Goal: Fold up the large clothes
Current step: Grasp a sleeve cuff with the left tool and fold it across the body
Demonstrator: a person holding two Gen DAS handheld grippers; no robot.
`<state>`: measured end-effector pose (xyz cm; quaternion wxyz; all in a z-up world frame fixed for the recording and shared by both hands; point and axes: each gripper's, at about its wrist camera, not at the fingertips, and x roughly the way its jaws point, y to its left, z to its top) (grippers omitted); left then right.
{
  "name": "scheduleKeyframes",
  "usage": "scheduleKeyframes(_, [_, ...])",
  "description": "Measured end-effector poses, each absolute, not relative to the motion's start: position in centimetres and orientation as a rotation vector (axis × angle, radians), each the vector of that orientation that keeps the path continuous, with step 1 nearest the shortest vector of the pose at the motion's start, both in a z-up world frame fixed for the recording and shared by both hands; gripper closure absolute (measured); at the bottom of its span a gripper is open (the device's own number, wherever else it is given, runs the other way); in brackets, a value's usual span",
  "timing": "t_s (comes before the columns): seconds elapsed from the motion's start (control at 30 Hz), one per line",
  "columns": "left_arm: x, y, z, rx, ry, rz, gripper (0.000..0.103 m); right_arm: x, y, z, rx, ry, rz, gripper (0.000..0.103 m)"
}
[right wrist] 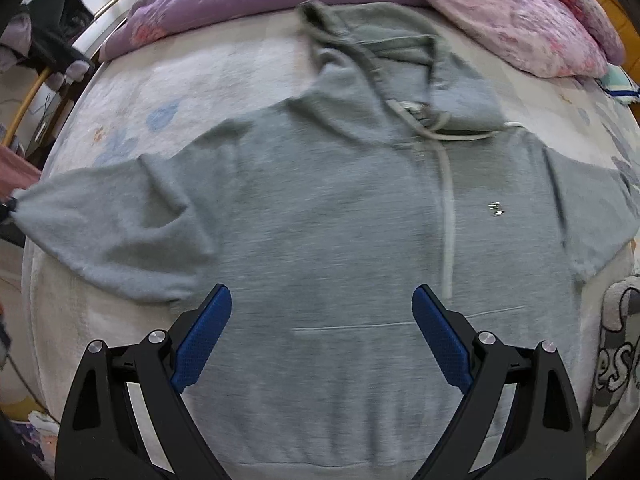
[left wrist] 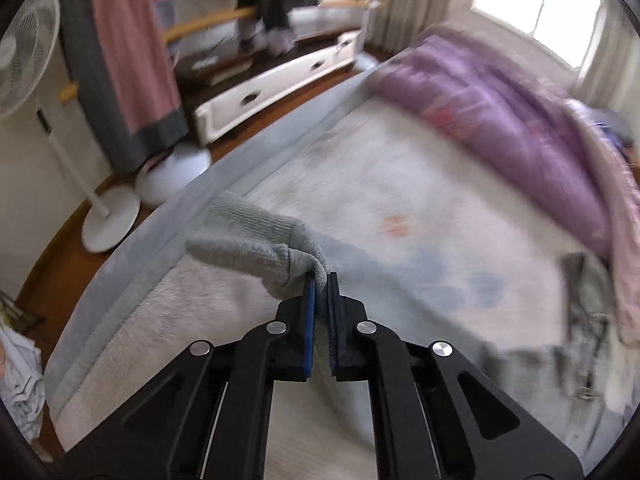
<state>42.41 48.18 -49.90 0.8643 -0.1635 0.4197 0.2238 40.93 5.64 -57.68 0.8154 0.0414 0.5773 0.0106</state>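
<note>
A grey hoodie (right wrist: 320, 216) lies spread front-up on the bed (right wrist: 132, 92), hood (right wrist: 380, 40) toward the quilts, drawstrings trailing down its chest, kangaroo pocket near the hem. Its ribbed sleeve cuff (left wrist: 260, 252) is lifted and bunched off the bed.

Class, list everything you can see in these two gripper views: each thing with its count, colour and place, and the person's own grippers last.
hoodie: one, grey, spread flat on the bed, hood toward the quilt
cuff: one, grey ribbed, pinched in the left gripper
bed cover: one, white with faint prints, under the hoodie
quilt: one, purple and pink, heaped at the bed's far side
fan: one, white, on the floor beside the bed
hanging cloth: one, pink with grey border, behind the fan
left gripper: black, blue pads, shut on the cuff
right gripper: black, blue pads, open over the hoodie's hem
</note>
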Motion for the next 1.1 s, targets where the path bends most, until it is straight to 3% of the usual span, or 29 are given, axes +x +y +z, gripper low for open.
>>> scheduleKeyframes(0.17, [43.3,36.1,-44.8,-0.319,0.777,0.282,0.098,41.0,-1.5,-55.9,0.112,1.190,-0.038,0.015])
scheduleKeyframes(0.33, [45.2,21.9,-44.2,-0.304,0.777,0.069,0.098,41.2,-9.9,-53.1,0.130,1.139,-0.120,0.015])
scheduleKeyframes(0.63, [47.6,-2.0,-54.8,-0.184,1.014,-0.117,0.098,41.8,-24.3,-49.5,0.103,1.068,-0.240,0.015])
scheduleKeyframes(0.8, [47.9,-6.3,-59.9,-0.074,1.121,-0.126,0.098,42.4,-31.2,-49.1,0.134,1.045,-0.334,0.015])
scheduleKeyframes(1.1, [46.1,-8.6,-62.4,0.037,1.199,-0.160,0.097,42.8,-44.2,-49.7,0.366,1.065,-0.571,0.015])
